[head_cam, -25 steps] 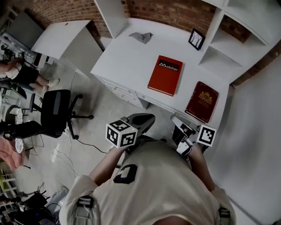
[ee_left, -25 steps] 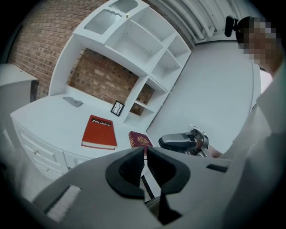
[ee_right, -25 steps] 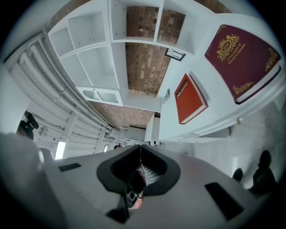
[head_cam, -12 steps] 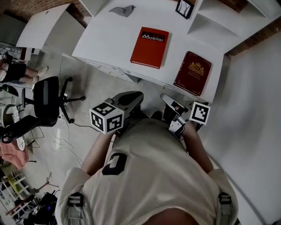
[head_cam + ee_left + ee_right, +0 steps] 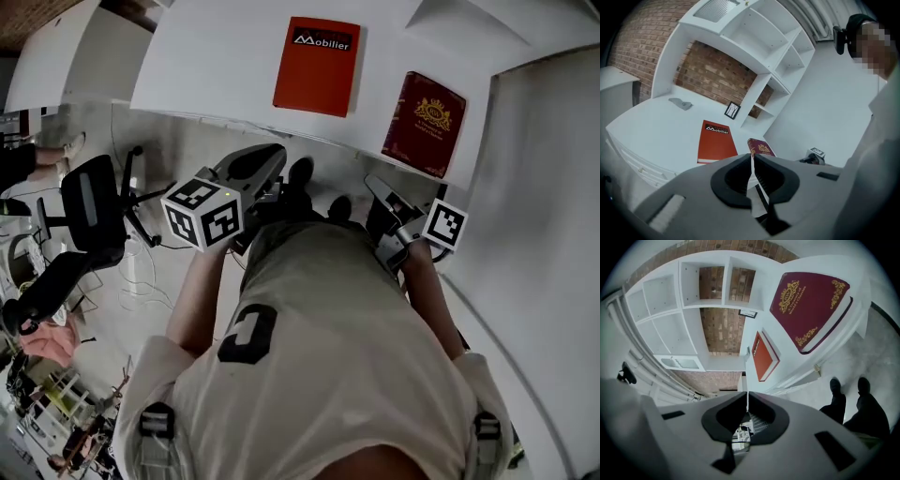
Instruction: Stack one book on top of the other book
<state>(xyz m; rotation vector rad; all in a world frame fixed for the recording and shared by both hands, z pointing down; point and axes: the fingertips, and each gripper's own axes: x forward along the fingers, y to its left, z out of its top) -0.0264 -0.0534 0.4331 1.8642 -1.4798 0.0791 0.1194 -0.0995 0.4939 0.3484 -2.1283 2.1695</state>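
Observation:
Two books lie apart on the white desk (image 5: 202,66): a red book (image 5: 316,66) in the middle and a maroon book with gold print (image 5: 424,124) to its right near the desk's front edge. Both grippers hang in front of the desk, over the floor, touching neither book. My left gripper (image 5: 277,155) is shut and empty; in its own view the red book (image 5: 715,140) and maroon book (image 5: 761,147) lie beyond its closed tips (image 5: 752,155). My right gripper (image 5: 371,181) is also shut and empty (image 5: 747,393), below the maroon book (image 5: 811,308).
A black office chair (image 5: 94,202) stands on the floor at left, with cables beside it. A white wall (image 5: 544,187) runs along the right. White shelving (image 5: 759,51) rises behind the desk; a small picture frame (image 5: 733,110) and a grey object (image 5: 681,103) sit at its back.
The desk and books have slid toward the top of the head view. Both grippers have shifted in front of the desk, the right one lower. Both stay shut.

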